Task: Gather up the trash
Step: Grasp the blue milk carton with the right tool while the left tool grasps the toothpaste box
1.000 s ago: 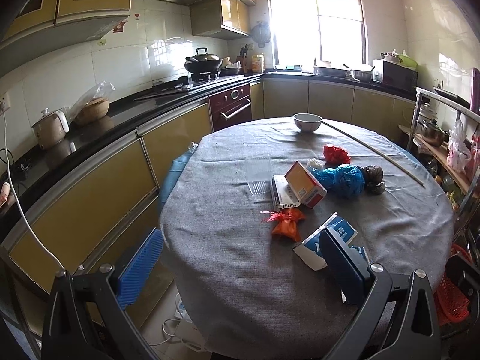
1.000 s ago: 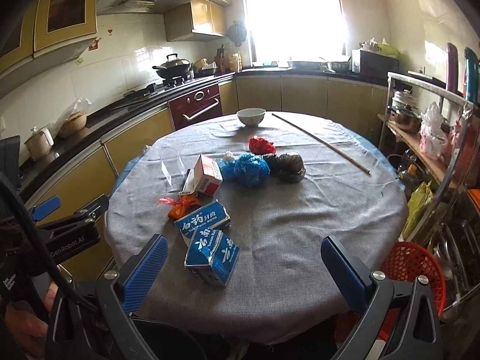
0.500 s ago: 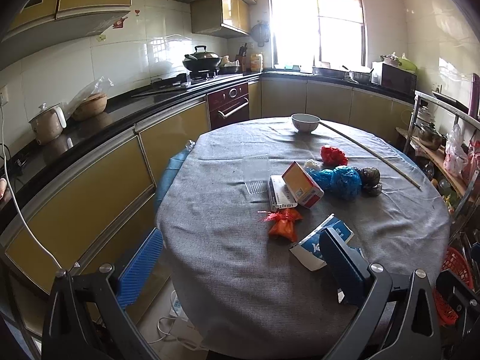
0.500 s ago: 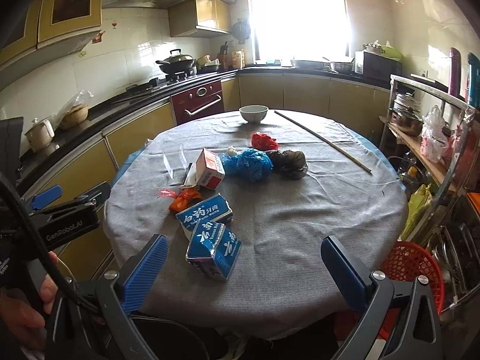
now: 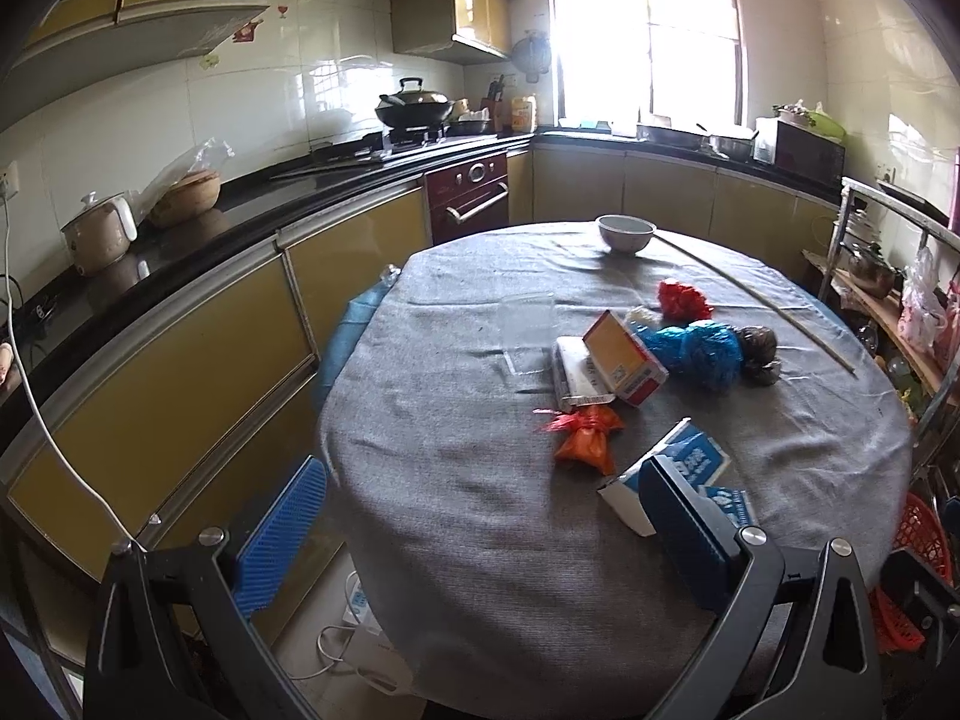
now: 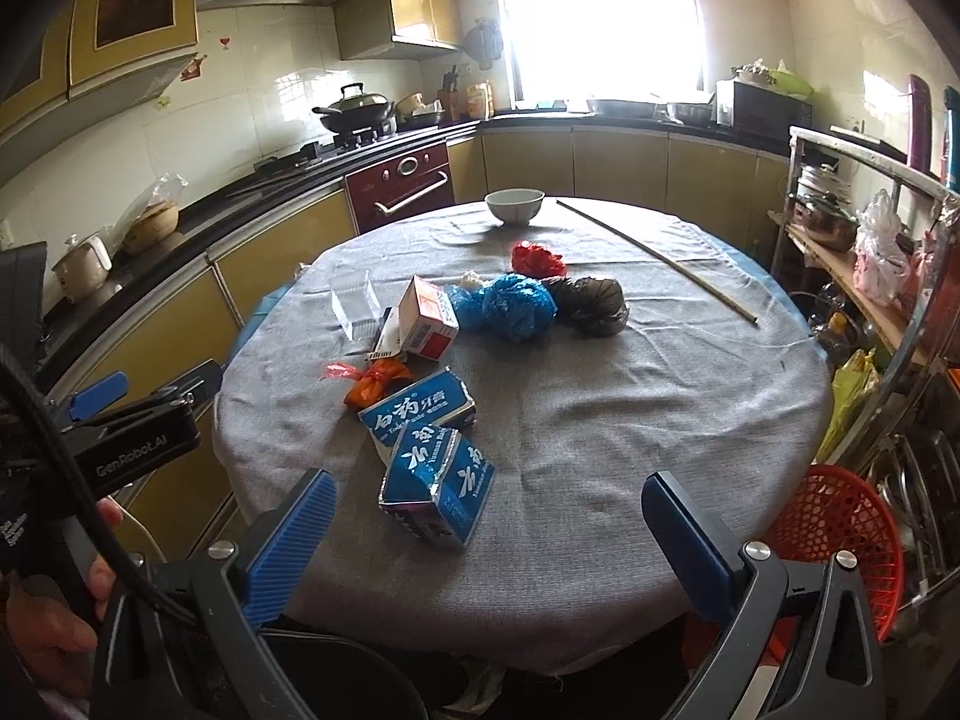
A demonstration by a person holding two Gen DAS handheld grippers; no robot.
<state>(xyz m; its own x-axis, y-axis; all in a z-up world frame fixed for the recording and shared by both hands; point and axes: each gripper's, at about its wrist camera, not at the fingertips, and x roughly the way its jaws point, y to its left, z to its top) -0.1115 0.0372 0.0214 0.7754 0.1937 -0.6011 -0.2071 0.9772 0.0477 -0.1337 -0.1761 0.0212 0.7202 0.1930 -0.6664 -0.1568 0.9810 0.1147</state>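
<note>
Trash lies on a round grey-clothed table (image 6: 600,396): two blue toothpaste boxes (image 6: 435,474), an orange knotted bag (image 6: 375,384), a red-and-white carton (image 6: 426,324), a blue bag (image 6: 516,303), a black bag (image 6: 591,303), a red bag (image 6: 537,258) and a clear plastic tray (image 6: 354,306). My right gripper (image 6: 486,540) is open and empty at the near table edge, just before the blue boxes. My left gripper (image 5: 480,516) is open and empty at the table's left edge; the orange bag (image 5: 585,435) and a blue box (image 5: 684,468) lie ahead of it.
A white bowl (image 6: 515,205) and a long thin stick (image 6: 654,258) lie at the far side. A red mesh basket (image 6: 840,516) stands on the floor at the right, beside a metal rack (image 6: 870,240). Kitchen counters (image 5: 180,240) run along the left.
Both grippers have shifted slightly, and the table looks a little nearer in both views. Nothing on the table has moved. Both stay open.
</note>
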